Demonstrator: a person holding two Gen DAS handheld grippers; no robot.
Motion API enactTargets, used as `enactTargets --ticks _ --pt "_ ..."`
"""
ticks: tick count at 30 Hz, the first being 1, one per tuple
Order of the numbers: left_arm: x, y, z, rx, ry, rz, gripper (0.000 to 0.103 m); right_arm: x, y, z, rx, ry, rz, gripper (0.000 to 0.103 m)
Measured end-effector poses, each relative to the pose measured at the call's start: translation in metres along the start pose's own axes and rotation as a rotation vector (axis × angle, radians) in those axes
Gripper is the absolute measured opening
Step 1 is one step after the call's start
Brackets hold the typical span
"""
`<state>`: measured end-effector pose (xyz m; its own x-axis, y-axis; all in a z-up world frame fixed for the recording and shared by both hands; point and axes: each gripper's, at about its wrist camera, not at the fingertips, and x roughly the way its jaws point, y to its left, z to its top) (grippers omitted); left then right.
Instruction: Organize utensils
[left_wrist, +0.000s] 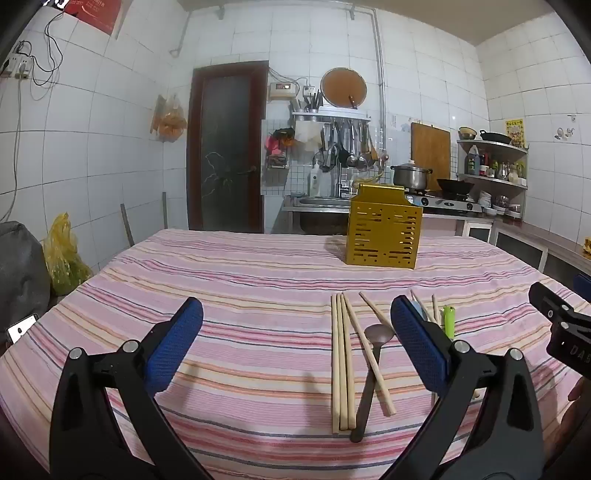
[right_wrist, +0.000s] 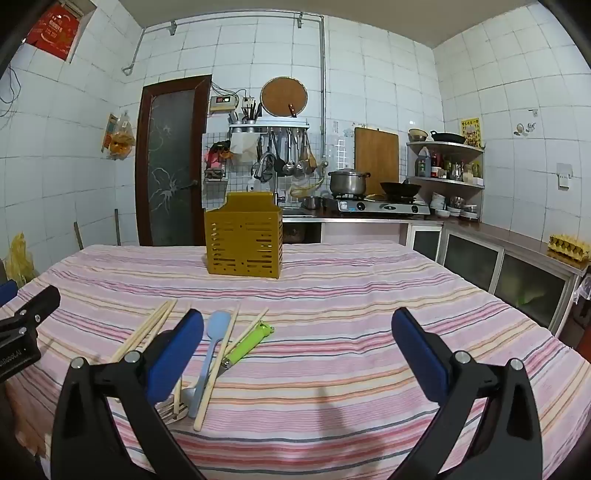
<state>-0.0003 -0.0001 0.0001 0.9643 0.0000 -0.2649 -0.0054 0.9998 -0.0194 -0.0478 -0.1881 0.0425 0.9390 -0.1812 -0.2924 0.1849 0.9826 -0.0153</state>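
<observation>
Your left gripper (left_wrist: 295, 347) hangs low over the table with its blue-padded fingers (left_wrist: 177, 343) spread wide apart and nothing between them; your right gripper (right_wrist: 297, 354) is the same, jaws wide and empty.

From the left wrist view, three wooden chopsticks (left_wrist: 341, 365) lie side by side at about 1 o'clock of your left gripper, with a fourth chopstick (left_wrist: 371, 350) crossing diagonally over a dark metal spoon (left_wrist: 371, 369) just beside them. Further chopsticks lie behind your inner pad, too hidden for you to count.

From the right wrist view, at about 10 o'clock of your right gripper you have one pale blue spoon (right_wrist: 210, 354), one lime-green-handled tool (right_wrist: 249, 341) whose working end is too small to tell, a metal fork (right_wrist: 171, 410) partly behind your finger, and several loose chopsticks among them.

One yellow perforated utensil holder (right_wrist: 243, 240) stands upright at 12 o'clock toward the far edge of the table, well apart from the utensils.

All of it rests on a pink striped cloth (right_wrist: 351, 332) covering the table. Beyond is a white-tiled kitchen: a dark wooden door (right_wrist: 168, 162), a rack of hanging ladles (right_wrist: 291, 155), a steel pot (right_wrist: 347, 181) and a black wok (right_wrist: 400, 189) on a two-burner stove, and corner shelves.
</observation>
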Motion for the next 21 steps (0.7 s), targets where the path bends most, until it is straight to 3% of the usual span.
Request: enactTargets --ticks 21 --pt "-0.0024 -0.007 0.001 0.003 -0.004 0.002 0.098 0.0002 0.0 -0.0013 -0.009 0.001 -0.008 0.099"
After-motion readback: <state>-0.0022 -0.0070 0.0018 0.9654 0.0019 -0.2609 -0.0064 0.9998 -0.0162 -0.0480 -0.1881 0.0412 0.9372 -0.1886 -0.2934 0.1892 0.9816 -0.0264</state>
